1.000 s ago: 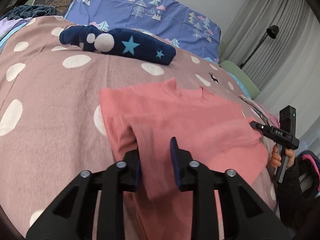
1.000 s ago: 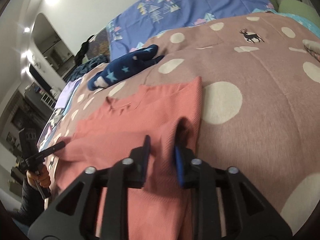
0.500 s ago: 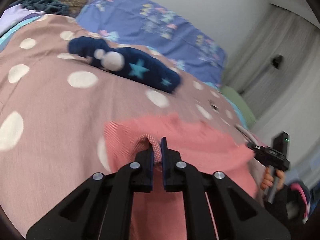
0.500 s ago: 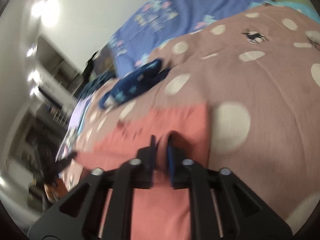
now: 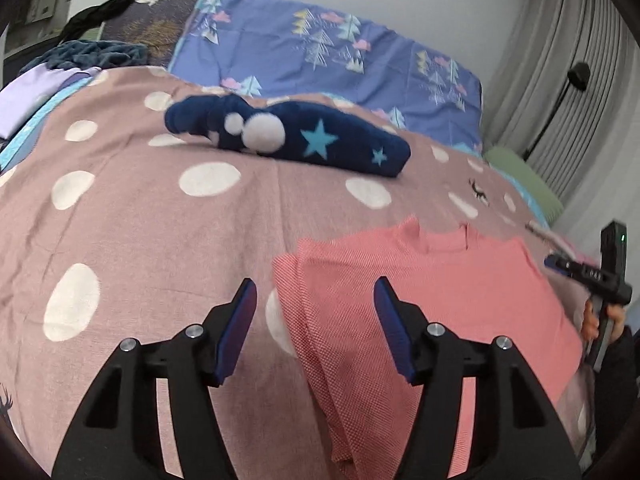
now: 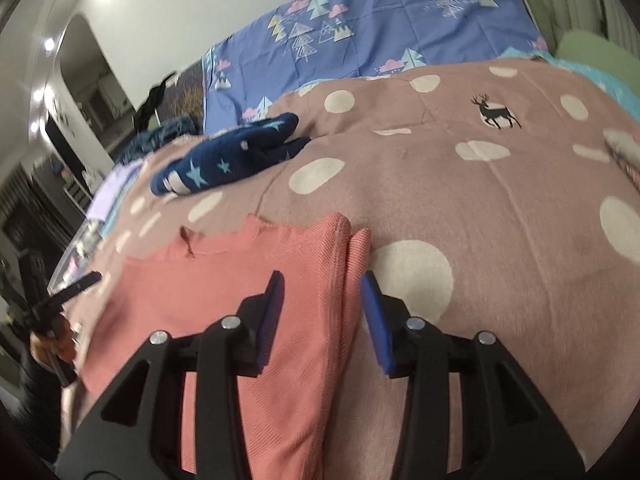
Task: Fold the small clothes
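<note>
In the left wrist view, the left gripper hovers low over the dotted pink blanket, pointing toward the purple pillow; its jaws stand wide apart and hold nothing, straddling the left edge of the pink sweater, which lies flat on the blanket with its collar toward the pillow. A navy star-patterned garment lies on the blanket between the sweater and the pillow. At the sweater's far right edge, the right gripper shows, held in a hand. In the right wrist view, the right gripper hangs over the sweater's folded right edge, jaws parted and empty, the fold lying between them. The left gripper shows beyond the sweater's opposite edge.
</note>
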A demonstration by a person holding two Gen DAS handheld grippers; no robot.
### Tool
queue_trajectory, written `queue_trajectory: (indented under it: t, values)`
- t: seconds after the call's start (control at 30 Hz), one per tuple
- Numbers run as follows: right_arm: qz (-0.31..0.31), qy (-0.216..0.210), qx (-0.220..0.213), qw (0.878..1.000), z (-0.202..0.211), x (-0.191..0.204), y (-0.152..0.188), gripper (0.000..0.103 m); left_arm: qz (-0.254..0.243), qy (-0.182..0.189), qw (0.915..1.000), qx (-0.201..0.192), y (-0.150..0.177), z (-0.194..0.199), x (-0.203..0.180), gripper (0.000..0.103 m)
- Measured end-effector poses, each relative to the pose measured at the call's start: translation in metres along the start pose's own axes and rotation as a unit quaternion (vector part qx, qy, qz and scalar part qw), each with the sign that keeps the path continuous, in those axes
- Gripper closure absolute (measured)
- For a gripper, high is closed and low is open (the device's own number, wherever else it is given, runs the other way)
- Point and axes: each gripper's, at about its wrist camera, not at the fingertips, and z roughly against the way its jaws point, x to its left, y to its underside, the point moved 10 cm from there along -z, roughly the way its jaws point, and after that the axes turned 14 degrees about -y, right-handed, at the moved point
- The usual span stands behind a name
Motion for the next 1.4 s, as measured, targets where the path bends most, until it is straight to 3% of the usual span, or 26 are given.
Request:
queue_trajectory:
  t: [0.2, 0.3, 0.37, 0.4, 0.43, 0.47, 0.53, 0.63, 0.73, 0.87, 0.97, 1.03, 1.17, 1.3, 1.4]
  values:
    - [0.021, 0.023, 0.028, 0.999, -0.034, -0.006, -0.017, 0.061, -0.031, -0.017, 0.9993, 0.013, -0.005, -0.033, -0.014, 0.047]
    - [0.024, 0.023, 0.037, 0.999, -0.045, -0.008, -0.021, 0.064, -0.054, -0.032, 0.9978, 0.023, -0.006, -0.047, -0.019, 0.067]
    - [0.031, 0.025, 0.046, 0.998, -0.052, -0.008, -0.021, 0.072, -0.067, -0.052, 0.9961, 0.023, -0.008, -0.054, -0.020, 0.098]
    - [0.035, 0.029, 0.052, 0.998, -0.055, -0.009, -0.021, 0.079, -0.070, -0.051, 0.9959, 0.024, -0.008, -0.056, -0.021, 0.099]
    - [0.036, 0.030, 0.056, 0.997, -0.057, -0.010, -0.020, 0.093, -0.064, -0.050, 0.9966, 0.018, -0.011, -0.055, -0.022, 0.099]
    - [0.034, 0.031, 0.061, 0.997, -0.060, -0.011, -0.020, 0.099, -0.061, -0.048, 0.9970, 0.008, -0.014, -0.051, -0.022, 0.099]
    - [0.028, 0.032, 0.044, 0.998, -0.054, -0.011, -0.024, 0.099, -0.064, -0.046, 0.9966, -0.024, -0.024, -0.036, -0.026, 0.099]
    - [0.021, -0.003, -0.011, 1.000, -0.029, 0.000, -0.040, 0.099, -0.061, -0.034, 0.9954, -0.066, -0.040, -0.008, -0.028, 0.099]
    - [0.018, -0.013, -0.041, 0.999, -0.013, 0.003, -0.056, 0.099, -0.068, -0.042, 0.9930, -0.087, -0.057, 0.002, -0.028, 0.099]
    - [0.004, 0.009, -0.015, 1.000, -0.040, -0.016, -0.061, 0.098, -0.073, -0.059, 0.9944, -0.047, -0.061, -0.034, -0.030, 0.099]
    - [-0.014, 0.045, 0.033, 0.998, -0.069, -0.037, -0.045, 0.097, -0.097, -0.094, 0.9906, 0.021, -0.039, -0.076, -0.028, 0.096]
    - [-0.018, 0.049, 0.031, 0.998, -0.069, -0.039, -0.038, 0.093, -0.108, -0.104, 0.9882, 0.030, -0.027, -0.083, -0.027, 0.093]
    - [-0.020, 0.047, -0.001, 0.999, -0.034, -0.032, -0.037, 0.088, -0.117, -0.108, 0.9869, 0.023, -0.018, -0.069, -0.024, 0.079]
    - [-0.003, 0.025, -0.011, 1.000, 0.004, -0.006, -0.021, 0.088, -0.104, -0.107, 0.9887, -0.018, -0.023, -0.025, -0.023, 0.074]
    - [0.026, -0.014, -0.003, 1.000, 0.027, 0.033, 0.011, 0.088, -0.107, -0.050, 0.9919, -0.048, -0.011, 0.022, -0.048, 0.073]
